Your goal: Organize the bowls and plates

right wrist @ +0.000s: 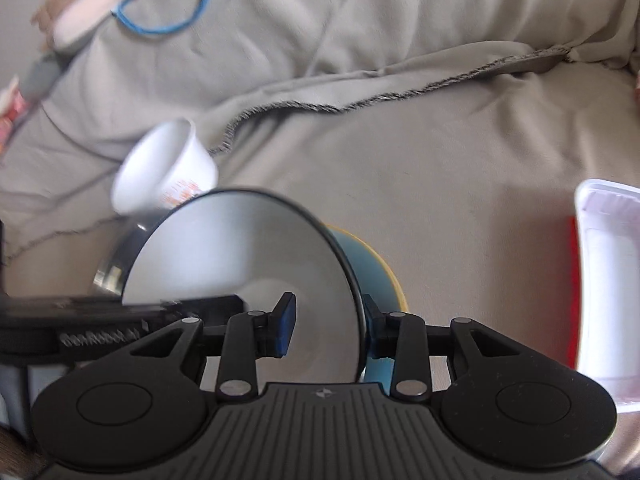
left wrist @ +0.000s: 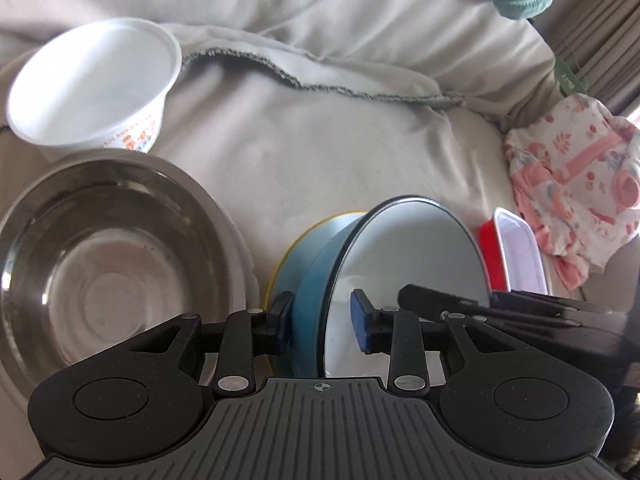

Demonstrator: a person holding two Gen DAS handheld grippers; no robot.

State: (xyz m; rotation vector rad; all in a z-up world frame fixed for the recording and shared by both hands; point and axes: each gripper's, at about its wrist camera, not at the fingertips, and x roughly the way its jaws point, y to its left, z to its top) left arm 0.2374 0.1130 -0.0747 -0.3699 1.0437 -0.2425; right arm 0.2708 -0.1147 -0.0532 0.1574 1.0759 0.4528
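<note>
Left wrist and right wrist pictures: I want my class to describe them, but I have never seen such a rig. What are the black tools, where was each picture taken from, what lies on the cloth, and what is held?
There is no robot arm: a person holds a two-finger gripper in each hand. Each picture comes from a wide-angle camera on one gripper, looking along its fingers. The left gripper and the right gripper both straddle the rim of a blue bowl, white inside and tipped on edge. The right one seems to clamp it; the left one's jaws stand loose around the wall. On the pale cloth lie a steel bowl, a white tub, a red-and-white dish and a pink patterned garment.
</note>
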